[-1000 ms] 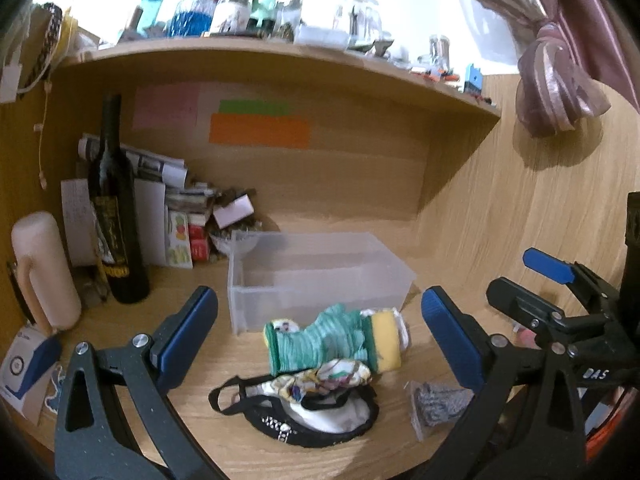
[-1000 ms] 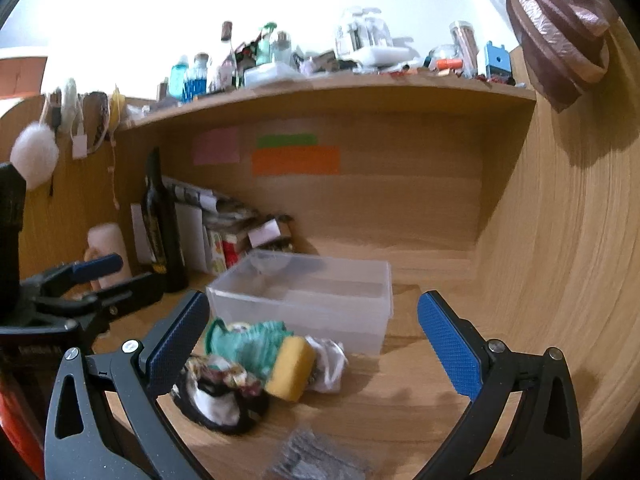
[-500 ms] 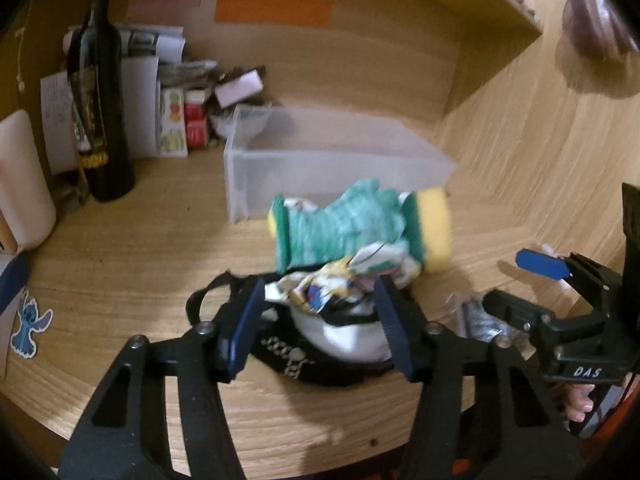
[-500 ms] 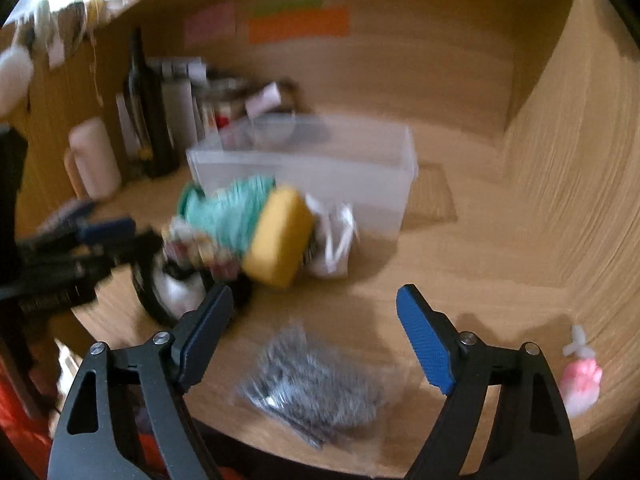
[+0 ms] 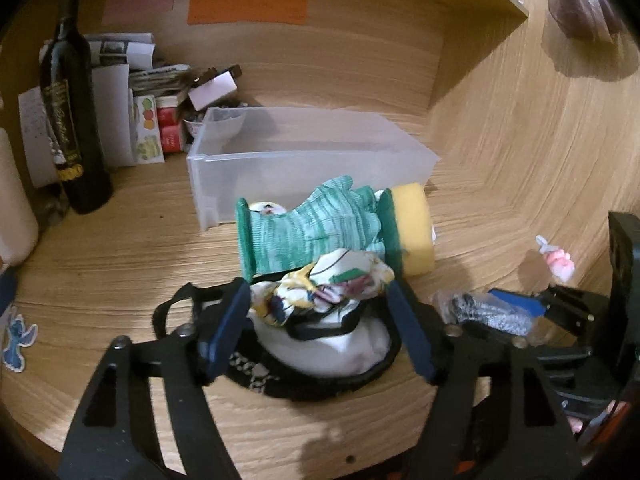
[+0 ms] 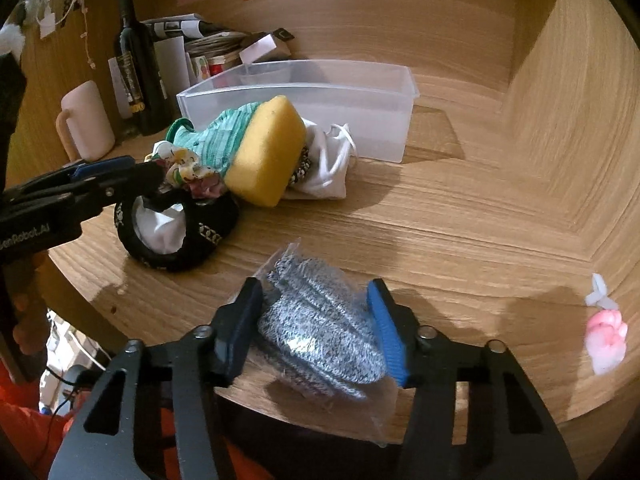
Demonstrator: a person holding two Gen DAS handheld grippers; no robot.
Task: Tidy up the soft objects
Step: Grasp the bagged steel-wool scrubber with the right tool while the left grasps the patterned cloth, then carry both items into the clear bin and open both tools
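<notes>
A pile of soft things lies in front of a clear plastic bin (image 5: pixel 280 152): a green knit glove (image 5: pixel 308 228), a yellow sponge (image 5: pixel 412 232), a floral cloth (image 5: pixel 332 284) and a black-and-white mask (image 5: pixel 328 352). My left gripper (image 5: pixel 320 328) is open, its fingers on either side of the floral cloth and mask. My right gripper (image 6: pixel 316 328) is open around a grey steel-wool pad in a clear bag (image 6: pixel 320 328), fingers close to its sides. The sponge (image 6: pixel 264 152) and a white drawstring bag (image 6: pixel 328 164) show in the right wrist view.
A dark wine bottle (image 5: pixel 72 112), papers and small boxes stand at the back left. A pale mug (image 6: pixel 84 120) stands at the left. A pink-and-white figure (image 6: pixel 604 332) lies at the right. The desk's front edge is just under both grippers.
Both grippers have dropped and moved forward. The left has narrowed around the floral cloth and mask. The right has come down around the bagged steel wool.
</notes>
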